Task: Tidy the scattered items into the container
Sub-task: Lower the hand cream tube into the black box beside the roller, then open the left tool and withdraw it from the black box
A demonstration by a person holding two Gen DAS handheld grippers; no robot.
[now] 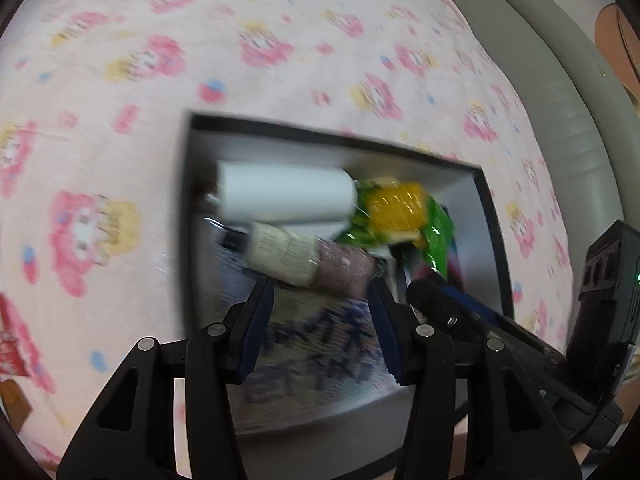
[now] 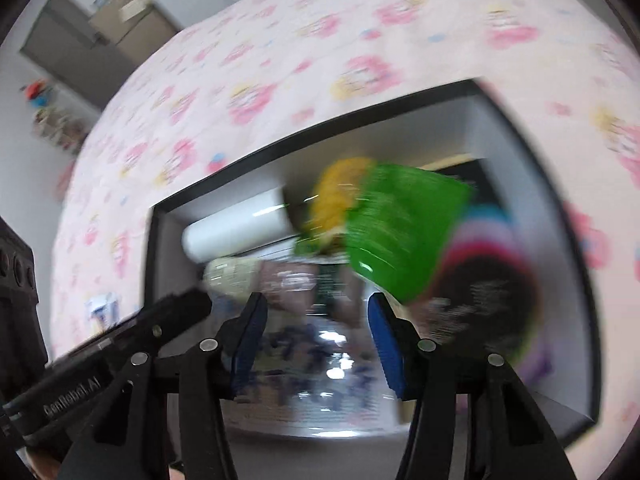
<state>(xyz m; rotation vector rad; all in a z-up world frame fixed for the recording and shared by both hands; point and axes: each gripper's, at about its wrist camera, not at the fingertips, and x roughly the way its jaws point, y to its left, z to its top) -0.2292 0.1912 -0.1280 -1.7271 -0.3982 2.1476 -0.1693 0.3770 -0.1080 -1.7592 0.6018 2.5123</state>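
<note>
A black-rimmed box (image 1: 188, 208) (image 2: 154, 240) lies on the pink patterned blanket. Inside it are a white roll (image 1: 286, 194) (image 2: 236, 228), a green and yellow snack bag (image 1: 400, 212) (image 2: 396, 232), a cream tube (image 1: 288, 254) (image 2: 232, 274) and a pale packet with dark blue characters (image 1: 320, 340) (image 2: 316, 368). My left gripper (image 1: 320, 328) is open above the packet, nothing between its fingers. My right gripper (image 2: 316, 332) is open above the same packet. Both views are motion-blurred.
A red wrapper (image 1: 10, 340) lies on the blanket (image 1: 280, 60) at the far left. A small blue and white item (image 2: 100, 312) lies left of the box. The right gripper's body (image 1: 600, 300) shows at the right; a grey headboard (image 1: 560, 80) borders the bed.
</note>
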